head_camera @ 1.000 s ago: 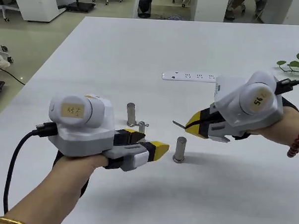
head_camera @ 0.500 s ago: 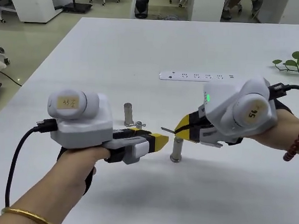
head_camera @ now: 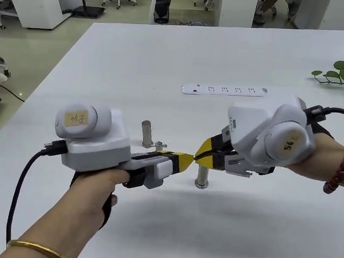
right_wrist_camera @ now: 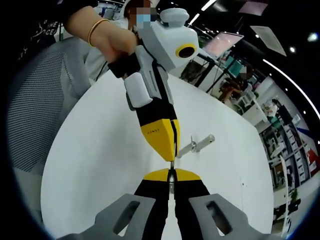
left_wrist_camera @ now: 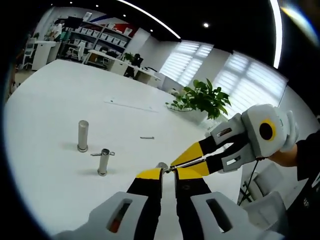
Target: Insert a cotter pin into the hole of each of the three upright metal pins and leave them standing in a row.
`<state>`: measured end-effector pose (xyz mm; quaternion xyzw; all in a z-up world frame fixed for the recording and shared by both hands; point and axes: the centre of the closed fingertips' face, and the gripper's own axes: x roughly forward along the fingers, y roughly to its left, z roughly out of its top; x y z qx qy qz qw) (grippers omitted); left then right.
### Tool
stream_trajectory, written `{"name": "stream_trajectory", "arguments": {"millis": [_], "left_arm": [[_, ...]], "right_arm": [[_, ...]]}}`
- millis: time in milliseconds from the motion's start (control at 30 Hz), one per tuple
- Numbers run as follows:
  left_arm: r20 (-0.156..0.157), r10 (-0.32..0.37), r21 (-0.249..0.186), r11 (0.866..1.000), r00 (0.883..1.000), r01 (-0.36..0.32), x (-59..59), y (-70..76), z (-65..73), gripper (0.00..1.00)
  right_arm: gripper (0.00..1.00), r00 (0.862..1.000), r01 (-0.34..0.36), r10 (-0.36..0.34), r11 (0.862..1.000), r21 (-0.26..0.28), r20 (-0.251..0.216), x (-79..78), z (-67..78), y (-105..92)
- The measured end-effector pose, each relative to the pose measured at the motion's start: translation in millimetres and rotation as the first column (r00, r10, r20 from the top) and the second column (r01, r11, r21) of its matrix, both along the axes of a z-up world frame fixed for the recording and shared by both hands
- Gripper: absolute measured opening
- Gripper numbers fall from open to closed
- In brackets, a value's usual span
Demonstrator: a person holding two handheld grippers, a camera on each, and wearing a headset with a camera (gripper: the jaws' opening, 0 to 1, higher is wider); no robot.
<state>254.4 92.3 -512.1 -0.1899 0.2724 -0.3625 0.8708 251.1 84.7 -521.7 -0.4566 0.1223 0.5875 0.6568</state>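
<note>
Jaws: right gripper clenched on a cotter pin; left gripper closed to a thin seam.
Meeting point: the two tips meet nose to nose just above the nearest metal pin, covering its top in the head view.
Behind: fitted metal pin with a cotter pin through it, then bare metal pin, both upright.
Farther: loose cotter pin, power strip, plant.
Room: white table open around the pins; its left edge is well off.
Change: a second ago the tips were well apart; the right gripper has closed in.

Bright even overhead light, soft shadows, fisheye edges warped
</note>
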Motion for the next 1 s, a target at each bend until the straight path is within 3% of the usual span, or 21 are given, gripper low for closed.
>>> {"name": "stream_trajectory", "arguments": {"millis": [467, 733, 1000], "left_arm": [[-0.01, -0.004, -0.026, 1.0, 1.0, 0.004, -1.5, -2.3, 0.0, 0.01], [-0.024, 0.005, -0.063, 0.998, 1.0, -0.006, -0.3, -3.3, 1.4, 0.0], [0.001, -0.009, -0.057, 0.998, 1.0, 0.009, -1.1, -4.0, 2.4, 0.0]], "right_arm": [[0.0, 1.0, -0.006, 0.006, 1.0, -0.006, 0.007, -2.3, 0.7, 1.0], [0.0, 1.0, -0.003, 0.003, 1.0, -0.001, 0.012, -2.0, 1.7, 1.6], [0.0, 1.0, 0.011, -0.011, 1.0, 0.007, -0.003, -2.1, 1.8, 1.8]]}}
